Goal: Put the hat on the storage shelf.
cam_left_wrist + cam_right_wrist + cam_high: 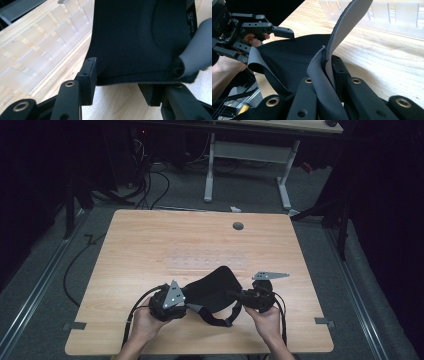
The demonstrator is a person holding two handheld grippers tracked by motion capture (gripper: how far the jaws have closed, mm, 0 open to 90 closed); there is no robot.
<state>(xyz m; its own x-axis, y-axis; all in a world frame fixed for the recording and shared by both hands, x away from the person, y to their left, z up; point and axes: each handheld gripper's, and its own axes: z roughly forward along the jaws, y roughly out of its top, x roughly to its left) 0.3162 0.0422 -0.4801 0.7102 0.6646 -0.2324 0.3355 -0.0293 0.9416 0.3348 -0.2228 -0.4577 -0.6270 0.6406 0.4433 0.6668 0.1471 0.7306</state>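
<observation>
my right gripper [325, 67] jaws clamped on grey strap [342, 30] | left gripper [117, 82] jaws apart around black pad [140, 37] edge, not pinching yet | pad near worktop [150, 240] front edge

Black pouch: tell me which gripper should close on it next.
Left. The left gripper has its jaws open around the black pouch's edge, pads apart from the fabric, so it likely only needs to close. The right gripper is already shut on the grey strap.
</observation>
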